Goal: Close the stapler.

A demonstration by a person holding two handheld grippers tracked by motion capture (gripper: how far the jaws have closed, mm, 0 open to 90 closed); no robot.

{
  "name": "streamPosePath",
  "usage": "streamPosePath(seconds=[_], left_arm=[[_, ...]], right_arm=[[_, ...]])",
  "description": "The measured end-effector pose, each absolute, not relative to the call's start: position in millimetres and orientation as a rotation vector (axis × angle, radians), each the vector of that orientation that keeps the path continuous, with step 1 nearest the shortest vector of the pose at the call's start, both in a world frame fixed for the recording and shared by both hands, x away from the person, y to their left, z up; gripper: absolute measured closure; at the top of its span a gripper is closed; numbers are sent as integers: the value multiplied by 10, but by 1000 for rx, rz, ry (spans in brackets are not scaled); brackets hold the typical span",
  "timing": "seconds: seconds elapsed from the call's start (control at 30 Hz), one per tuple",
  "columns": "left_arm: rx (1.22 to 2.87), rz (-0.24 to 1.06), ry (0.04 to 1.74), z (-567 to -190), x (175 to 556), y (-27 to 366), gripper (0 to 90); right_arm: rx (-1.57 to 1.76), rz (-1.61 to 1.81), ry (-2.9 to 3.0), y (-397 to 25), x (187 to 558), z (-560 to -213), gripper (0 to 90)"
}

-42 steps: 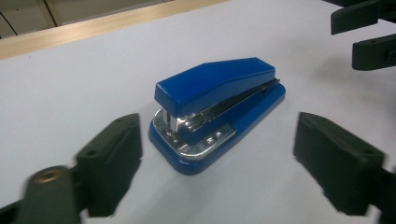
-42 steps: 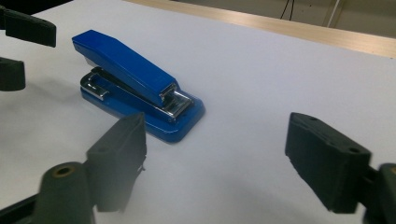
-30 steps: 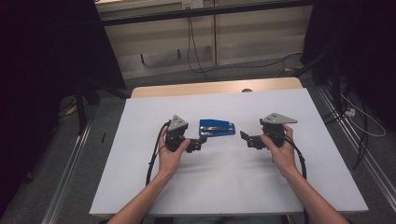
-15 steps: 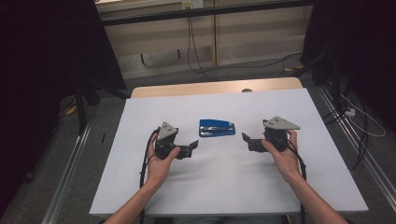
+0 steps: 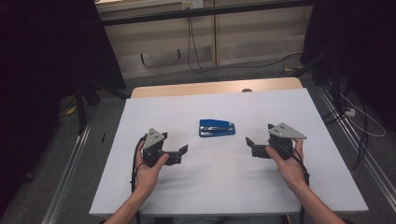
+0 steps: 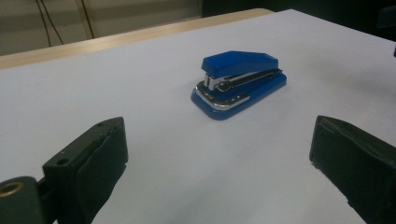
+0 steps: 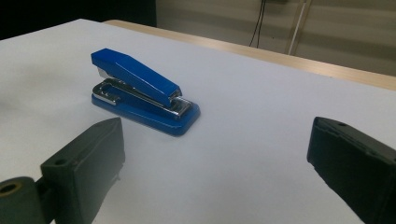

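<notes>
A blue stapler (image 5: 217, 127) lies flat near the middle of the white table top (image 5: 219, 186), its mouth toward the left in the high view. It also appears ahead of the jaws as the stapler (image 6: 239, 83) and the stapler (image 7: 142, 91). My left gripper (image 5: 183, 151) rests low on the table to the stapler's front left, jaws wide apart with nothing between them. My right gripper (image 5: 250, 143) sits to the stapler's front right, also open and holding nothing. Both point inward toward the stapler, clear of it.
A bare wooden strip (image 5: 215, 88) runs along the table's far edge. Beyond it, cables (image 5: 196, 46) hang over a grey floor. Metal rails (image 5: 70, 163) flank the table on both sides.
Both hands have drawn back toward the near edge and away from the stapler; the left gripper moved farthest, down and to the left. The stapler has stayed in place.
</notes>
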State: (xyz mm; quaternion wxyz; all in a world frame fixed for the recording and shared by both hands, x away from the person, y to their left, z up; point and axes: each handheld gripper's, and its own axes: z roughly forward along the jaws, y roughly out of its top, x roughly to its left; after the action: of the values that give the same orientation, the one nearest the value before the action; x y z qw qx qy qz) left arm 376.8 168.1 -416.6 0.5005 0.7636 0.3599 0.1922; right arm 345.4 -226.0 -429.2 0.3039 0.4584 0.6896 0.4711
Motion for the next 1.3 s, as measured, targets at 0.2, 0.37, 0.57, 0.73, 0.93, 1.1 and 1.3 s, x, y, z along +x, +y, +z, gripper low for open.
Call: streamPosePath(seconds=[0.2, 0.37, 0.57, 0.73, 0.93, 1.1, 1.3], left_arm=[[1833, 492, 884, -4187, 3684, 1827, 43], [1810, 505, 899, -4156, 3615, 1939, 43], [1791, 526, 924, -4136, 3539, 2062, 43], [1805, 572, 933, -4151, 3451, 2183, 43], [1784, 563, 985, -4167, 3351, 2355, 43], [1773, 560, 1015, -4174, 3267, 2469, 43], [1777, 570, 1014, -4189, 3150, 2527, 43]], right_arm=[[1227, 1241, 1791, -2326, 3343, -4277, 37], [1242, 1246, 1758, -2406, 3279, -4248, 36], [1253, 1240, 1751, -2468, 3196, -4264, 35], [1260, 1236, 1728, -2557, 3109, -4237, 34], [1278, 1201, 1711, -2693, 2991, -4292, 32], [1294, 1207, 1687, -2764, 2906, -4283, 32], [1302, 1199, 1683, -2799, 2830, -4297, 31]])
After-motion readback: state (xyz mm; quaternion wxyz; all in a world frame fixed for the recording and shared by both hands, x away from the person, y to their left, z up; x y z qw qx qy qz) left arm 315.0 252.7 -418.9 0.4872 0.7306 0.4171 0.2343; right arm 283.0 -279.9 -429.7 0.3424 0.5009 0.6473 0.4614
